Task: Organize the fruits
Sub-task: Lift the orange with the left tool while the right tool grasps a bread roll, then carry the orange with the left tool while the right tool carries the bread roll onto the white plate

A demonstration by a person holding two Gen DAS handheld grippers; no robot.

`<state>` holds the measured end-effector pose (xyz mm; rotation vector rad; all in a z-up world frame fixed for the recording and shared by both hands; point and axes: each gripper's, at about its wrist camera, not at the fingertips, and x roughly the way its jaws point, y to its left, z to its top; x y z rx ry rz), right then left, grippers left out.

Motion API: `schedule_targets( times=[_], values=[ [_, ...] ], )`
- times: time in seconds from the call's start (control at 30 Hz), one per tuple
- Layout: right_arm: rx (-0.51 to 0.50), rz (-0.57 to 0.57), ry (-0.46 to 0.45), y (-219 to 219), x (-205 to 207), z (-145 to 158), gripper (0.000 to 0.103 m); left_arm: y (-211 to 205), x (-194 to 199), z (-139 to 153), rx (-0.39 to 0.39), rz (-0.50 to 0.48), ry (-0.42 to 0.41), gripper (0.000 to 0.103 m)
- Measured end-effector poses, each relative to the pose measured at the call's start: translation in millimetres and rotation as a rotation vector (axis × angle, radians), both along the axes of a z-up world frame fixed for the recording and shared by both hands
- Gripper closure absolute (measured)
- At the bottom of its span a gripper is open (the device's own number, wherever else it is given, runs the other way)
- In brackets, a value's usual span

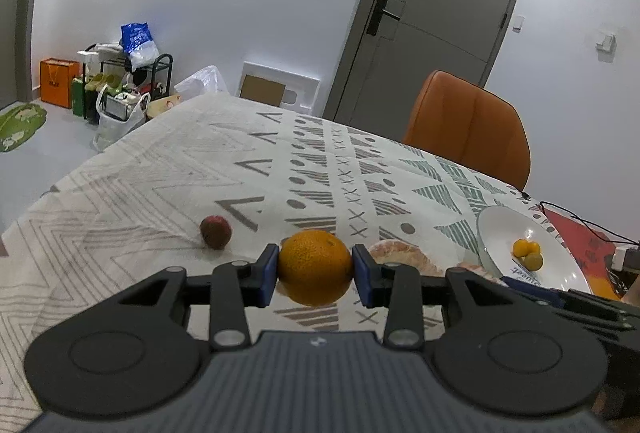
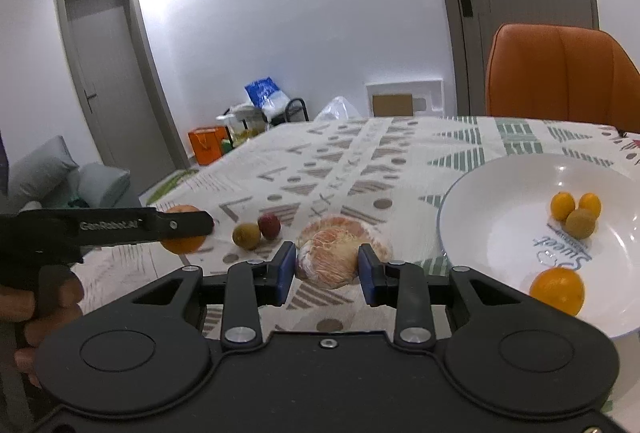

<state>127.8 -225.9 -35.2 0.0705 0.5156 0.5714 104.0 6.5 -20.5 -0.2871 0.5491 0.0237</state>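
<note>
Patterned tablecloth (image 1: 168, 169) — orange (image 1: 315, 266) clamped between left tongs (image 1: 315, 275).

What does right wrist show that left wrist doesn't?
Only the right wrist view: a kiwi on the cloth beside the red fruit, a second orange in the white bowl, and the left gripper seen from the side.

Only the left wrist view: both blue pads pressed on the held orange.

Both: the wrapped peeled pomelo between the right gripper pads, contact unclear; three small fruits in the bowl; the orange chair.
</note>
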Motion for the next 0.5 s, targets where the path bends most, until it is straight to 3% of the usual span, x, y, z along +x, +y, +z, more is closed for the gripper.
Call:
schedule_targets(
  times=[0.5],
  values=[
    [0.061, -0.154, -0.046, -67.8, 7.3, 8.1, 0.071, -54.4, 20.1, 9.9, 0.044, -0.115, -0.012, 0.065]
  ],
)
